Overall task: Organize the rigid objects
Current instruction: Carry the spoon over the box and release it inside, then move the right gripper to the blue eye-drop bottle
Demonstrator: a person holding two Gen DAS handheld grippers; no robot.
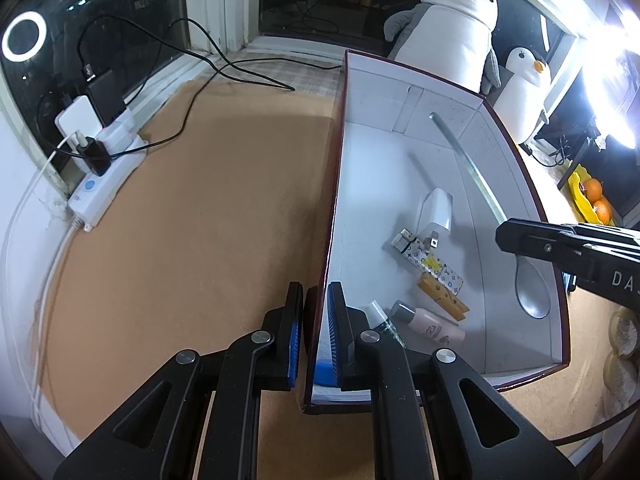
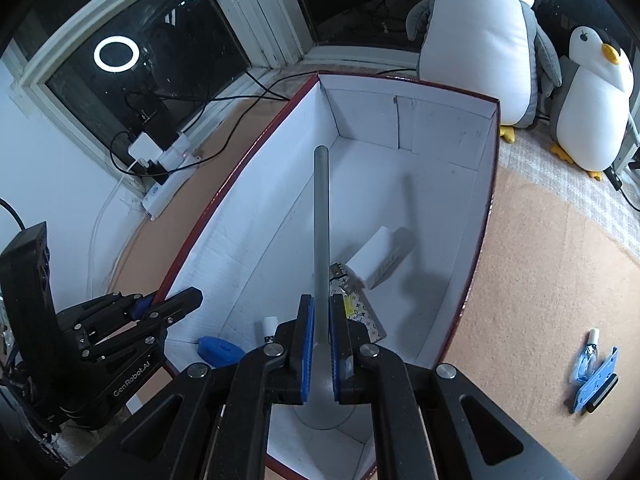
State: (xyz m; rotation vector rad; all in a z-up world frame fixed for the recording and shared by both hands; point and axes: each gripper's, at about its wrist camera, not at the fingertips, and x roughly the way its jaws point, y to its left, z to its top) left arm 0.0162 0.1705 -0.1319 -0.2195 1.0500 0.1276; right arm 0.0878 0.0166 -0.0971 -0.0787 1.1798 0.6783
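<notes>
A white-lined box with dark red outer walls (image 1: 420, 92) (image 2: 440, 120) stands on the tan surface. My left gripper (image 1: 316, 312) is shut on the box's left wall (image 1: 326, 280); it also shows in the right wrist view (image 2: 168, 304). My right gripper (image 2: 320, 312) is shut on a long metal spoon (image 2: 321, 216), handle pointing forward over the box; the spoon (image 1: 464, 152) and its bowl (image 1: 534, 292) show in the left wrist view. Inside lie a white charger (image 1: 436, 212), a patterned lighter (image 1: 432, 262), a wooden clothespin (image 1: 442, 296), two small bottles (image 1: 428, 322) and a blue object (image 2: 218, 350).
A white power strip with plugs and cables (image 1: 100, 148) lies by the window at left. Two plush penguins (image 2: 480, 40) stand behind the box. A small clear bottle (image 2: 588, 354) and a blue card (image 2: 596, 384) lie on the tan surface to the right. Oranges in a yellow holder (image 1: 592, 196) sit far right.
</notes>
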